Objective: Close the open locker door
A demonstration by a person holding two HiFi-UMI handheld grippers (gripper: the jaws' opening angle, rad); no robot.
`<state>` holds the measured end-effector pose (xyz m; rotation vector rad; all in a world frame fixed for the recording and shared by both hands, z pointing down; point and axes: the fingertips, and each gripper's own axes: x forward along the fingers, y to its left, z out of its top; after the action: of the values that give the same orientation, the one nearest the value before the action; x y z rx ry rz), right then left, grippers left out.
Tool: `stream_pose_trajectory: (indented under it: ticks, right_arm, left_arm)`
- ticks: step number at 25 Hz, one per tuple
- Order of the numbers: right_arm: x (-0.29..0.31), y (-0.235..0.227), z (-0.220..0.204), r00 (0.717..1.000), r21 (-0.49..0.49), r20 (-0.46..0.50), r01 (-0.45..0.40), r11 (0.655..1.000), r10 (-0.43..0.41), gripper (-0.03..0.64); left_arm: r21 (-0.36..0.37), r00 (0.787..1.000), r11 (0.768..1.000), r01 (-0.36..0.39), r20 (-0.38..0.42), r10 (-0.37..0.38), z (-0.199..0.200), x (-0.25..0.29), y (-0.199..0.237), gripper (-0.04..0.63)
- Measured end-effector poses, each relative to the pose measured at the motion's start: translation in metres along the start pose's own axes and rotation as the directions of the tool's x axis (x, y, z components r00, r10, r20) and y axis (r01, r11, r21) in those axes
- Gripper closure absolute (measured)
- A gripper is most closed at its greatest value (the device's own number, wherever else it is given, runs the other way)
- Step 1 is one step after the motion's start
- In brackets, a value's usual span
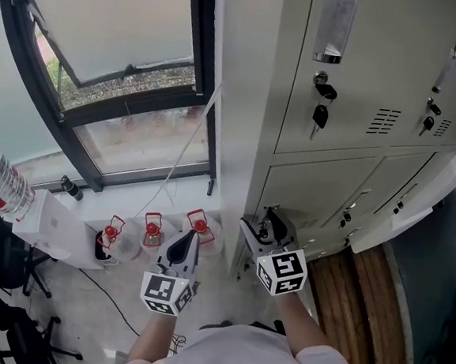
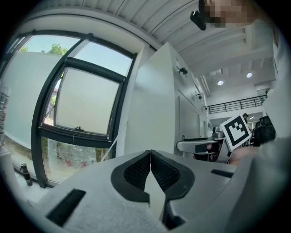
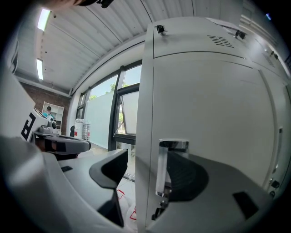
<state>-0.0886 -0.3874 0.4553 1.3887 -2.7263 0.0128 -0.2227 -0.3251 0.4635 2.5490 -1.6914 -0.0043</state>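
The pale grey lockers (image 1: pixel 327 138) stand at the right, with keys (image 1: pixel 321 114) in the upper doors. My right gripper (image 1: pixel 268 223) is low at the cabinet's left corner. In the right gripper view its jaws stand open (image 3: pixel 148 170) astride the pale left edge of a low door (image 3: pixel 145 136). The chrome handle (image 3: pixel 164 168) lies just in front of the right pad (image 3: pixel 188 175); the left pad (image 3: pixel 111 166) is clear of the edge. My left gripper (image 1: pixel 184 243) hangs to the left over the floor, shut and empty (image 2: pixel 150 157). Another pale door (image 1: pixel 412 213) juts out further right.
A dark-framed window (image 1: pixel 126 73) fills the left, with a sill below. Three red-topped items (image 1: pixel 153 228) sit on the floor by the left gripper. A clear water bottle (image 1: pixel 2 181) and black chair legs (image 1: pixel 5 277) are at far left. Wood flooring (image 1: pixel 360 300) runs along the lockers.
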Motion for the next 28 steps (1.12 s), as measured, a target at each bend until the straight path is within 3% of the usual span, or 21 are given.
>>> stream_pose_trajectory:
  ticks: [16, 28]
  right_arm:
    - [-0.039, -0.007, -0.01, 0.997, 0.025, -0.022, 0.071, 0.997, -0.071, 0.362]
    - [-0.091, -0.019, -0.008, 0.988, 0.047, -0.014, 0.157, 0.986, -0.157, 0.362]
  left_arm:
    - [0.011, 0.999, 0.999, 0.05, 0.007, -0.05, 0.002, -0.005, -0.022, 0.586]
    - [0.017, 0.991, 0.991, 0.13, 0.013, -0.13, 0.003, 0.0, -0.06, 0.586]
